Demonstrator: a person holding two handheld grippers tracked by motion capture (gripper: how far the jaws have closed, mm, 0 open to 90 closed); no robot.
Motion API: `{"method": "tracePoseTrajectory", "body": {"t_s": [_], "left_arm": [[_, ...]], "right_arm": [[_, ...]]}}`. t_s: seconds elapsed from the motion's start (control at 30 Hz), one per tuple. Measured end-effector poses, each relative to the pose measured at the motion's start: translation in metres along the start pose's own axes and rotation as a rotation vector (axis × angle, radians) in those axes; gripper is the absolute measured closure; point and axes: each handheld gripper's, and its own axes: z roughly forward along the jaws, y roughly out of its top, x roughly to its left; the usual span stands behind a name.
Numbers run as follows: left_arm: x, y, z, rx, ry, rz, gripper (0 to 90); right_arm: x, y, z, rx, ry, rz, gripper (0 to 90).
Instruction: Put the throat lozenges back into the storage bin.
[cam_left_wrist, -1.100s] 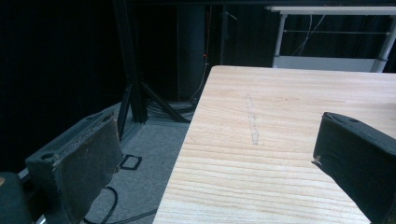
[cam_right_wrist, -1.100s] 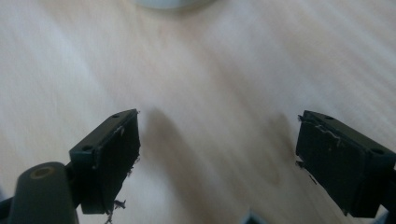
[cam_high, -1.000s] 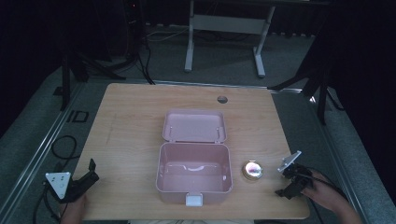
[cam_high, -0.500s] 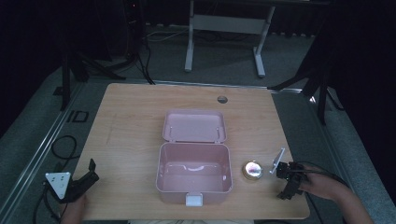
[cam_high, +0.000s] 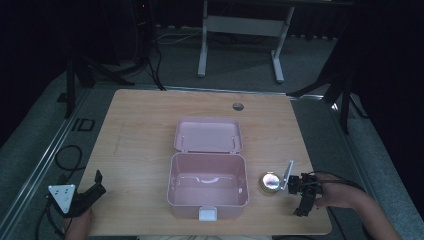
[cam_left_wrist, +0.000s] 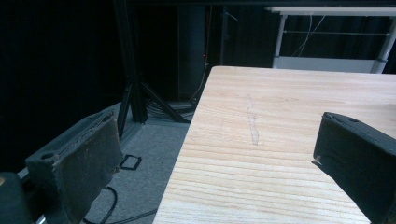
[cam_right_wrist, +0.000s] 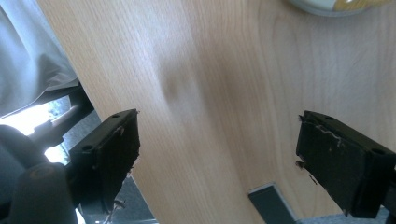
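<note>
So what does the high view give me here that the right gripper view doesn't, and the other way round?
High view: the open pink box with its lid laid back, and the left gripper at the near left corner, jaws open. Right gripper view: the right gripper up close, jaws wide apart over bare wood, with grey cloth past the edge. Shared: the wooden table and, probably, the small round tin, of which the close view catches just a rim.

place: likely lab/studio | evidence: black curtains (cam_high: 30, 45), tripod stands (cam_high: 80, 75), floor cables (cam_high: 65, 155)
</note>
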Motion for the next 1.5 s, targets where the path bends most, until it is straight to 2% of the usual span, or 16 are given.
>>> {"method": "tracePoseTrajectory", "body": {"t_s": [0.17, 0.5, 0.83, 1.13, 1.2, 1.33, 1.5], "left_arm": [[0.000, 0.000, 0.000, 0.001, -0.002, 0.000, 1.2], [0.000, 0.000, 0.000, 0.002, -0.002, -0.001, 1.2], [0.000, 0.000, 0.000, 0.001, -0.001, 0.000, 1.2], [0.000, 0.000, 0.000, 0.001, -0.001, 0.000, 1.2], [0.000, 0.000, 0.000, 0.001, -0.001, 0.000, 1.2], [0.000, 0.000, 0.000, 0.001, -0.001, 0.000, 1.2], [0.001, 0.000, 0.000, 0.002, -0.002, 0.000, 1.2]], "right_arm": [[-0.002, 0.008, -0.005, -0.012, -0.030, -0.017, 13.3], [-0.007, 0.027, -0.018, -0.042, -0.063, -0.086, 14.0], [-0.023, 0.050, -0.024, -0.076, -0.106, -0.116, 14.2], [-0.030, 0.067, -0.018, -0.083, -0.123, -0.132, 14.1], [-0.031, 0.069, -0.015, -0.077, -0.144, -0.143, 14.1], [-0.032, 0.073, -0.009, -0.076, -0.112, -0.143, 14.2], [-0.034, 0.079, 0.000, -0.047, -0.114, -0.151, 15.1]]}}
